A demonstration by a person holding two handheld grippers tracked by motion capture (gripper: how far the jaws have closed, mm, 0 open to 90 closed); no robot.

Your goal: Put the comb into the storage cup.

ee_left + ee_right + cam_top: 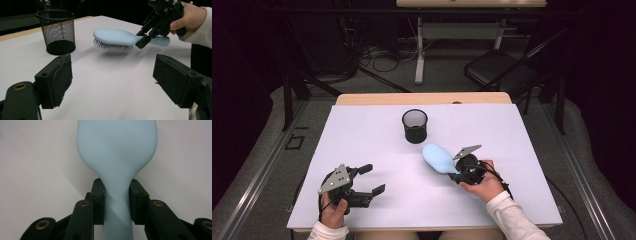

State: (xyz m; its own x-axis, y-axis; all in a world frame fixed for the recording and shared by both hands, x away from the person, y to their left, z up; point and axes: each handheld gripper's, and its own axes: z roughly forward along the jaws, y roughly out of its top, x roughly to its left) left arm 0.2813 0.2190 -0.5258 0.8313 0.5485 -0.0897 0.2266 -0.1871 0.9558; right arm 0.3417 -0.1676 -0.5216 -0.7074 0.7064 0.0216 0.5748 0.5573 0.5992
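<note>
1. One light-blue hairbrush point(438, 158), one black mesh pencil cup point(415, 126) and two grippers are showing on or above the white surface point(362, 150).
2. The right gripper point(116, 195) is clamping its jaws onto the narrow neck of the hairbrush, where the handle is widening into the head; both pads are pressing against the blue plastic.
3. In the left gripper view, the hairbrush point(117, 38) is hanging clear of the surface, bristles facing down, with its shadow lying below it.
4. The brush head is pointing toward the pencil cup point(57, 31), which is standing upright near it but apart.
5. The left gripper point(371, 179) is hovering at the near left of the surface with its jaws spread wide, holding nothing and touching nothing.
</note>
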